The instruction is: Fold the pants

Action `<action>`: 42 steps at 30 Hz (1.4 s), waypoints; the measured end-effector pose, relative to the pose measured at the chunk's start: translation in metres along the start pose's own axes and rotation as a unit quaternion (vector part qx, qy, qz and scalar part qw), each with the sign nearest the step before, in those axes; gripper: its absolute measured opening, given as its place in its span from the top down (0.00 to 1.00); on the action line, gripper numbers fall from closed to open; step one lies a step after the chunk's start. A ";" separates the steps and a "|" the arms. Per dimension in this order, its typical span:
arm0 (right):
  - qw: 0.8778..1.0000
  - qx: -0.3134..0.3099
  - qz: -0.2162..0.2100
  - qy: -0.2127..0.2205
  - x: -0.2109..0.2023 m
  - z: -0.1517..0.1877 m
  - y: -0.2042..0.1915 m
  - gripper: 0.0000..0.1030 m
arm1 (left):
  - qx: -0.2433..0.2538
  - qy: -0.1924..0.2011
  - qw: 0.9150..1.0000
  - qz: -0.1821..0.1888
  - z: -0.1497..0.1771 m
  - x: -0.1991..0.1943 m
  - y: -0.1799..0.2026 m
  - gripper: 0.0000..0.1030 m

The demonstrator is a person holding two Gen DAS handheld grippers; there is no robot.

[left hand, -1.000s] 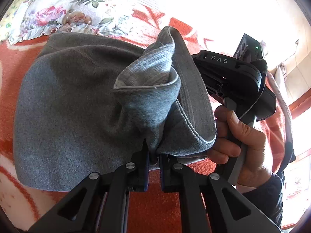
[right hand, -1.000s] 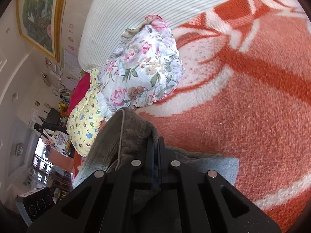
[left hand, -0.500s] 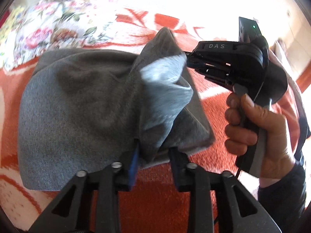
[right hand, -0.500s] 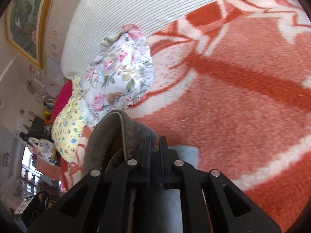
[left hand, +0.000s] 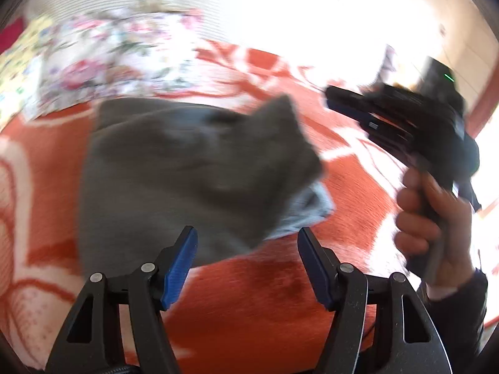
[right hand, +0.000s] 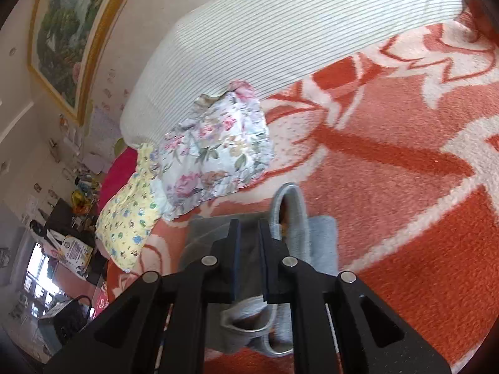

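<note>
Both grippers clear of the folded pants (left hand: 187, 168) — left gripper (left hand: 246, 249) just opened wide, empty; right gripper (right hand: 249, 233) barely parted, empty.

One pair of grey pants (left hand: 193, 168), two claws — left claw (left hand: 246, 258), right claw (right hand: 249, 246) — two pillows: floral pillow (right hand: 218, 152), yellow pillow (right hand: 131, 212).

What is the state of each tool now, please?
Left tool: open, jaws just opened, holding nothing; the gray pants lie beyond it.
Right tool: open a little, clear of the pants.
</note>
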State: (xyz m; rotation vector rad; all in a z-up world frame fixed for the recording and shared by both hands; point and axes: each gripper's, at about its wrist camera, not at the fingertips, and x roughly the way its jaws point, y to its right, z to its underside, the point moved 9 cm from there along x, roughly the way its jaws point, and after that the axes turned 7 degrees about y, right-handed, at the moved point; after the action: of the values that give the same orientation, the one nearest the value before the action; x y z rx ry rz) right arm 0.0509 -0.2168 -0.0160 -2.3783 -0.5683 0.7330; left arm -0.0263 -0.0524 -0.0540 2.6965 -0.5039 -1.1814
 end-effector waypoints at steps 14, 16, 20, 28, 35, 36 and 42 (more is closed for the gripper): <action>0.990 -0.084 0.082 -0.080 0.029 0.072 -0.010 0.76 | -0.055 -0.036 0.993 -0.098 -0.004 0.024 -0.116 0.35; 0.982 -0.097 0.133 -0.089 0.024 0.081 0.019 0.75 | -0.055 -0.046 0.992 -0.108 0.003 0.031 -0.124 0.35; 0.987 -0.042 0.128 -0.089 0.019 0.094 0.055 0.78 | -0.075 -0.080 0.989 -0.104 0.026 0.046 -0.137 0.33; 0.977 -0.087 0.172 -0.089 0.017 0.088 0.044 0.75 | -0.068 -0.105 0.988 -0.091 0.047 0.040 -0.138 0.28; 0.977 -0.158 0.134 -0.043 0.029 0.049 -0.024 0.61 | -0.106 -0.092 0.986 -0.094 0.048 0.020 -0.145 0.28; 0.975 -0.167 0.138 -0.041 0.032 0.045 -0.028 0.58 | -0.106 -0.085 0.986 -0.099 0.044 0.015 -0.148 0.28; 0.970 -0.158 0.172 -0.060 0.039 0.061 -0.006 0.50 | -0.105 -0.068 0.984 -0.125 0.021 0.014 -0.172 0.27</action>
State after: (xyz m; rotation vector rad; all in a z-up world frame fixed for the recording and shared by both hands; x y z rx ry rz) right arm 0.0418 -0.1670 -0.0685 -2.7840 -0.3403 1.0059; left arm 0.0087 0.1023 -0.1247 2.5618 -0.0485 -1.4022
